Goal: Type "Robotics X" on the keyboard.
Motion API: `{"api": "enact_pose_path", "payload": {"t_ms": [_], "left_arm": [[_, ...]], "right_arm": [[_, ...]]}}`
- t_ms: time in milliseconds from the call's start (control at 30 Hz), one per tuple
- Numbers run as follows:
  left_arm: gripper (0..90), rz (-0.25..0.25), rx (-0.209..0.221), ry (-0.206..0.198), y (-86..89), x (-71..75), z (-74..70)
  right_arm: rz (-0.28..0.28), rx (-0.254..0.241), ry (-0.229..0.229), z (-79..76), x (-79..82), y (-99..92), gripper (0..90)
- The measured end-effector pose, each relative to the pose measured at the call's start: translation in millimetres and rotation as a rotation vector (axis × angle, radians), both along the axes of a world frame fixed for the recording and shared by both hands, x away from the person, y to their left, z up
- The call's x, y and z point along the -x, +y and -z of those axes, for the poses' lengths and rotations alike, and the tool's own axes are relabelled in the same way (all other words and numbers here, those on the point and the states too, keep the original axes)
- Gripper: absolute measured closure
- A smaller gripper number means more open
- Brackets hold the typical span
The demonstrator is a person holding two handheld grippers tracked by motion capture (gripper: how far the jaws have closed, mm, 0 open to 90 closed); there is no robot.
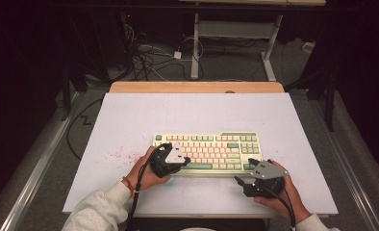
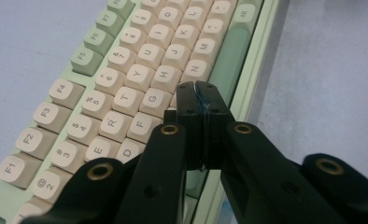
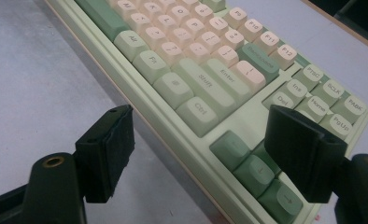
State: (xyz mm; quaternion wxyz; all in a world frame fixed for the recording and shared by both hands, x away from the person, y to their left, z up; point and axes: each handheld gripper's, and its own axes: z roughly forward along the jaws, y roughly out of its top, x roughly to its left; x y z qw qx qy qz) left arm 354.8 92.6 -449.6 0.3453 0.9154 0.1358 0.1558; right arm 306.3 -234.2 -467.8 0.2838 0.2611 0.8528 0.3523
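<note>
- The keyboard (image 1: 208,153) lies near the front middle of the white table (image 1: 130,115), just below the centre of the high view, long side running left to right.
- My left gripper (image 2: 196,91) has its jaws pressed together with nothing between them. In the left gripper view the joined tips point down at the bottom letter row, just left of the N key (image 2: 197,70) and beside the spacebar (image 2: 229,65). It looks to me like I am about to press a key with the closed tips.
- My right gripper (image 3: 210,140) has its jaws spread wide and holds nothing. In the right gripper view they straddle the keyboard's front right corner, one jaw over bare table at lower left, the other over the arrow keys (image 3: 261,172) at lower right.
- Risk: the closed tips are broader than a single key's gap, so a slightly off push could catch two keys at once, or land on the spacebar instead of the letter I want.
- Risk: a slanted push could slide the keyboard across the smooth table, since my open right gripper is not bracing it.
- Risk: the right jaw hangs close over the arrow keys; a small dip would press one by accident.
- Pose: in the high view my left hand (image 1: 146,171) comes in from lower left, gripper angled forward and down onto the keyboard's left half. My right hand (image 1: 279,195) sits at lower right, near the table's front edge, gripper aimed up and left toward the keyboard's corner.
</note>
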Motion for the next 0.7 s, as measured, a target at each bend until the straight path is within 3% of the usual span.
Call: {"api": "enact_pose_path", "payload": {"t_ms": [467, 700], "left_arm": [[77.3, -0.038, 0.047, -0.046, 11.0, 0.3, -8.9], [55.6, -0.076, 0.051, -0.086, 13.9, 1.4, -9.4]], "right_arm": [[0.000, -0.001, -0.009, -1.3, -0.1, -1.3, 25.0], [0.003, 0.000, -0.015, -2.4, 0.1, -2.2, 25.0]]}}
